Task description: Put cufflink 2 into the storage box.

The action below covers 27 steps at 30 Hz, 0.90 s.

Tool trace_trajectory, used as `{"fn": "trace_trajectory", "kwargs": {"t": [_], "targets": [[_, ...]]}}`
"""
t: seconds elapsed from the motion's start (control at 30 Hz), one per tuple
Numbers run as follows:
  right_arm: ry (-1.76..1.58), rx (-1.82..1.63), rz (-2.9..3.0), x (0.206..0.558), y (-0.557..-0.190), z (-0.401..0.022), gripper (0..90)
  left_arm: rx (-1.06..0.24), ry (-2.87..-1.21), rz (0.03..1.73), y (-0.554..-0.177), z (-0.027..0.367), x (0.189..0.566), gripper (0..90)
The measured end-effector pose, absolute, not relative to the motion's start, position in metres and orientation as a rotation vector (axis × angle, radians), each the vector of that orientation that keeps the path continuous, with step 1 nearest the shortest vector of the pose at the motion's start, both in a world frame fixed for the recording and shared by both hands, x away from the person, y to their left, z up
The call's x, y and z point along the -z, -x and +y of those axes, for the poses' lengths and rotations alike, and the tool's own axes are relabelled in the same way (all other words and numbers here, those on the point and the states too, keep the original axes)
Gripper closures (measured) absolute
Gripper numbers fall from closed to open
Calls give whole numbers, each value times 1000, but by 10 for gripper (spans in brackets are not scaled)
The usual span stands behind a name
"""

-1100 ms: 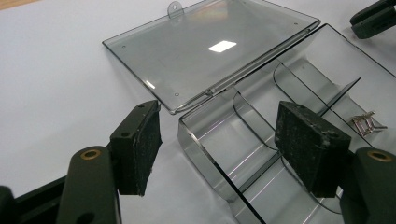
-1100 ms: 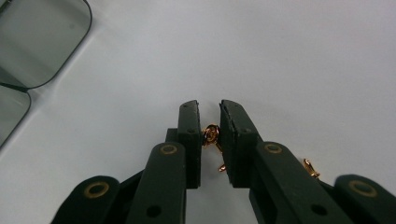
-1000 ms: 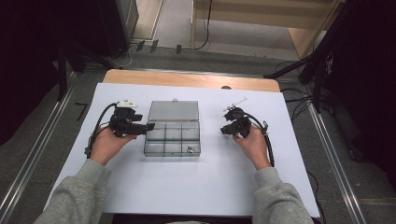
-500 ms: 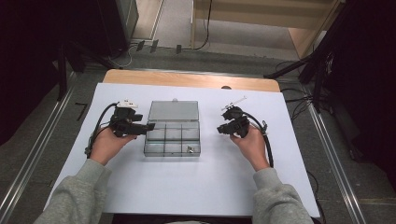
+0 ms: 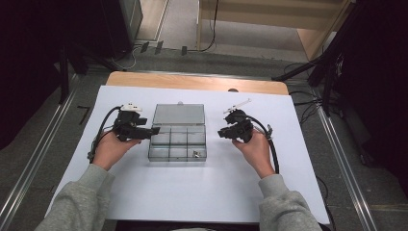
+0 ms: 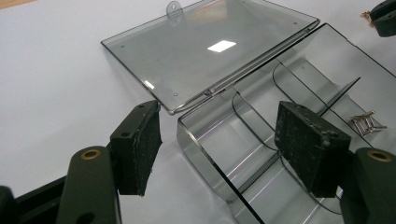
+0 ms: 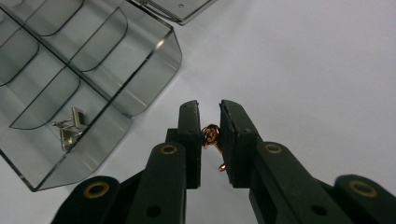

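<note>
1. Your right gripper [image 7: 210, 135] pinches a small rose-gold earring [image 7: 211, 136] between its pads, the rosette up top and a thin hook hanging below (too small to tell its exact form).
2. The clear organizer box [image 5: 178, 142] lies to the upper left of that gripper in the right gripper view, near but apart; in the high view it sits centre frame, left of your right hand. That is the way the earring must travel.
3. The box is smoky transparent plastic with curved dividers; its lid [image 6: 205, 51] lies open flat behind it. One corner compartment holds silver cufflinks [image 7: 70, 127].
4. Your left gripper [image 6: 219, 144] is spread, straddling the box's near corner wall without pressing on it.
</note>
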State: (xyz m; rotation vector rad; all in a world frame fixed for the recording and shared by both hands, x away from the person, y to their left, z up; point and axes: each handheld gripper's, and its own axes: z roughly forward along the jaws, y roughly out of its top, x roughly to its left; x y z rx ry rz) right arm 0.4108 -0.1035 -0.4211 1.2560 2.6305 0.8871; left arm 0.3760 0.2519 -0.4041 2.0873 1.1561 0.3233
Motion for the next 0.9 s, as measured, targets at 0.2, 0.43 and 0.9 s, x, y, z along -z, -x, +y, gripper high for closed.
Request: {"fn": "trace_trajectory", "kwargs": {"t": [0.2, 0.43, 0.9], "targets": [[-1233, -901, 2640, 417, -407, -97, 805, -324, -2088, 1156, -376, 252, 404, 323], [-1209, -926, 2651, 413, -403, -89, 806, -327, -2088, 1155, -376, 252, 404, 323], [-1155, -969, 2670, 404, -392, -75, 806, -326, -2091, 1153, -376, 251, 404, 323]]}}
